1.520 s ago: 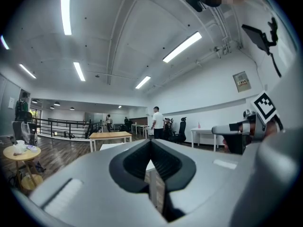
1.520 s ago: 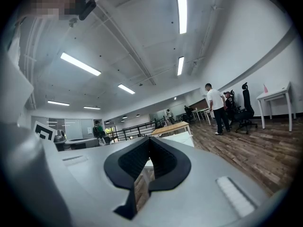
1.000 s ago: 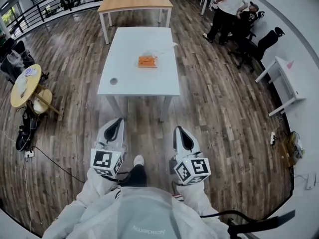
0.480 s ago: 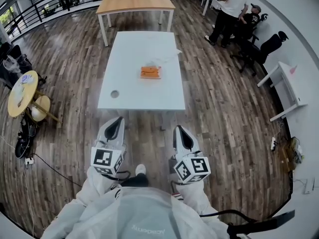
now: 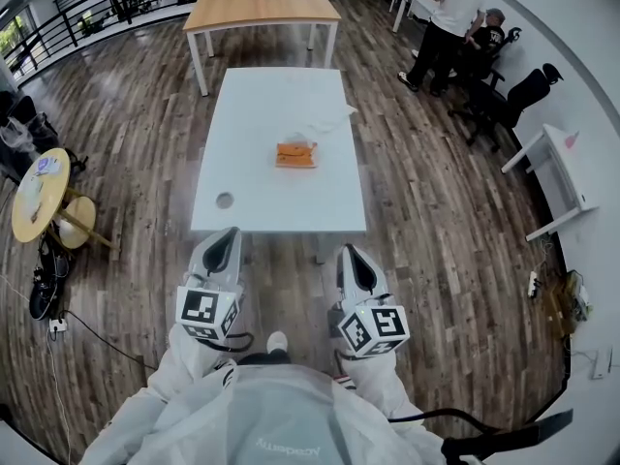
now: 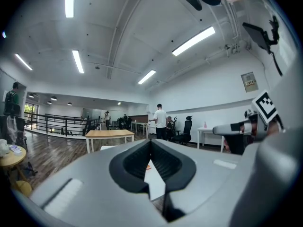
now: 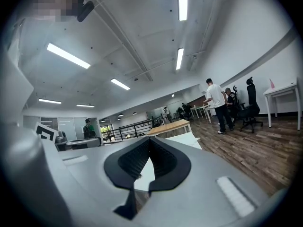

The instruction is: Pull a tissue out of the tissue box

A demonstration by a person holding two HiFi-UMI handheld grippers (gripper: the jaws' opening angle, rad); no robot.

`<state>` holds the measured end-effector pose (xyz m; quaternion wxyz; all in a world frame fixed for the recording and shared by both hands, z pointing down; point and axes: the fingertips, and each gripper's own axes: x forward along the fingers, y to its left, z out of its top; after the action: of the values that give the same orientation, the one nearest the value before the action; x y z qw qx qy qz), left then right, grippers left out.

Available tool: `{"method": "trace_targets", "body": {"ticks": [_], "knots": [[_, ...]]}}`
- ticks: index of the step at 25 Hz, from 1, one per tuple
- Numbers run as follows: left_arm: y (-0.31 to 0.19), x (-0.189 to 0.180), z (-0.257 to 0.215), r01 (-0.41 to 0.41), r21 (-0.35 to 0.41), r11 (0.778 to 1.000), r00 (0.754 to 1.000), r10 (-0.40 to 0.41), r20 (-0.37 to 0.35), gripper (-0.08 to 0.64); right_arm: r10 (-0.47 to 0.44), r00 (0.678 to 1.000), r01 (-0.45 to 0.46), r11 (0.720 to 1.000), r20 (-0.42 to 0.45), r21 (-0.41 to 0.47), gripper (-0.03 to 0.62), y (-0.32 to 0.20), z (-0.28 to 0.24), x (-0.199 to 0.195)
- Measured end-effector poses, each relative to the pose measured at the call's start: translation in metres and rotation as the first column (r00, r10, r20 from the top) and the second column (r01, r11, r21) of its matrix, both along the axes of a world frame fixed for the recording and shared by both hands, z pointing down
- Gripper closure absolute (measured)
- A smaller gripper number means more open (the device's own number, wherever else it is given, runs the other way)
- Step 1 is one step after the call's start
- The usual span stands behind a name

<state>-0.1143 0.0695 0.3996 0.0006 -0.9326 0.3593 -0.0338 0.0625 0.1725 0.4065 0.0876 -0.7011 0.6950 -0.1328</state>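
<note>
An orange tissue box (image 5: pixel 295 153) lies on the white table (image 5: pixel 281 211), right of its middle, with a white sheet (image 5: pixel 329 120) on the tabletop just beyond it. My left gripper (image 5: pixel 232 232) and right gripper (image 5: pixel 346 251) are held side by side over the wooden floor, short of the table's near edge, both pointing at it. Both have their jaws shut and hold nothing. In the left gripper view the shut left gripper (image 6: pixel 150 141) frames a sliver of the box (image 6: pixel 148 166). The right gripper (image 7: pixel 149 139) view shows the table (image 7: pixel 182 140) ahead.
A round hole (image 5: pixel 224 200) sits near the table's front left corner. A wooden table (image 5: pixel 262 8) stands beyond. A round yellow table (image 5: pixel 37 190) and cables are at the left. People (image 5: pixel 450 17), office chairs (image 5: pixel 523 85) and a white desk (image 5: pixel 557 163) are at the right.
The white table and the tissue box have come closer in the head view as the person walks towards them. Both grippers keep their pose, still shut.
</note>
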Motion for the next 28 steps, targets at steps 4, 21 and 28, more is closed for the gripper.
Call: {"method": "trace_targets", "body": {"ticks": [4,21,28], "knots": [[-0.010,0.001,-0.002,-0.005,0.007,1.000,1.000,0.005,0.001,0.560,0.005,1.000,-0.005,1.000,-0.001,0.003,0.592,-0.010,0.000,0.001],[-0.038,0.001,0.008,-0.030,-0.012,0.999,0.999,0.030,-0.022,0.560,0.044,0.999,-0.045,0.999,-0.021,-0.030,0.592,-0.024,0.005,-0.002],[-0.043,0.004,0.008,-0.034,-0.004,0.999,0.999,0.034,-0.017,0.560,0.045,0.998,-0.046,0.998,-0.033,-0.040,0.592,-0.029,0.003,0.000]]}}
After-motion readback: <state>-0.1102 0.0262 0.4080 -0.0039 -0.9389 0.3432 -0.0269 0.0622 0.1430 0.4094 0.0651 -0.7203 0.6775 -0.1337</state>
